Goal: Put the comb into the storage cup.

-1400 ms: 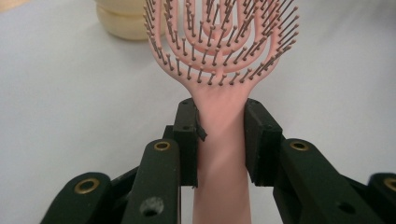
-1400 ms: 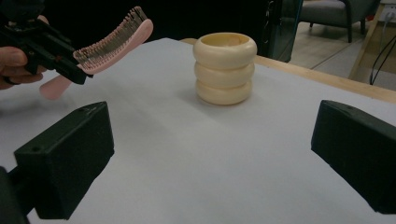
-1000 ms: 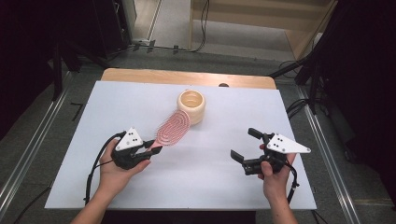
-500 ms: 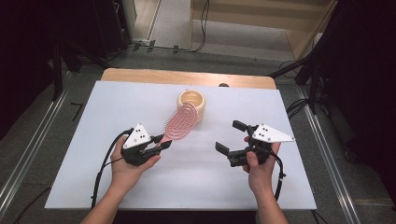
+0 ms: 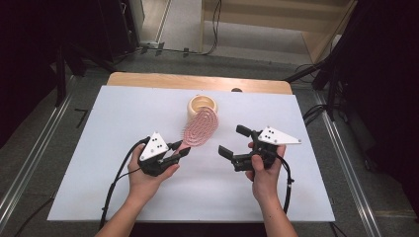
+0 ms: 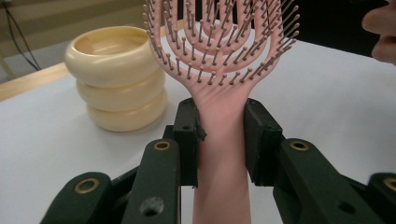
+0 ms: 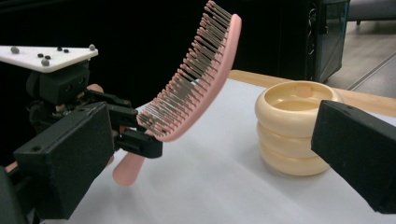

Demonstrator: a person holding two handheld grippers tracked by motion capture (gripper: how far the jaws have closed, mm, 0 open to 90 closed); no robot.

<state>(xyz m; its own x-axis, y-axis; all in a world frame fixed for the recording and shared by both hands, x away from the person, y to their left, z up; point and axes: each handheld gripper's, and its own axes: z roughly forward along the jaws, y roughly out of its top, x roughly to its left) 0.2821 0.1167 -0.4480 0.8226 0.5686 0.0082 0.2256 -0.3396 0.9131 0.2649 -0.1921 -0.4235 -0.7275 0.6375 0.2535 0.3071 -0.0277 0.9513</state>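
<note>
My left gripper is shut on the neck of a pink hairbrush, just below its head. In the left gripper view both pads press the pink handle, and the bristled head rises up and away. The brush tilts off the table toward a cream ribbed cup standing behind it. My right gripper is open to the right of the brush, jaws pointing left at it with nothing between them. In the right gripper view the brush and the left gripper sit ahead on the left, the cup on the right.
The white tabletop lies bare around both hands. A wooden strip runs along its far edge. Black cables trail from both grippers toward the near edge. Dark stands and floor cables surround the table.
Both hands have drawn toward the middle: the left gripper carried the brush to the right, and the right gripper came left, nearer the brush head.
</note>
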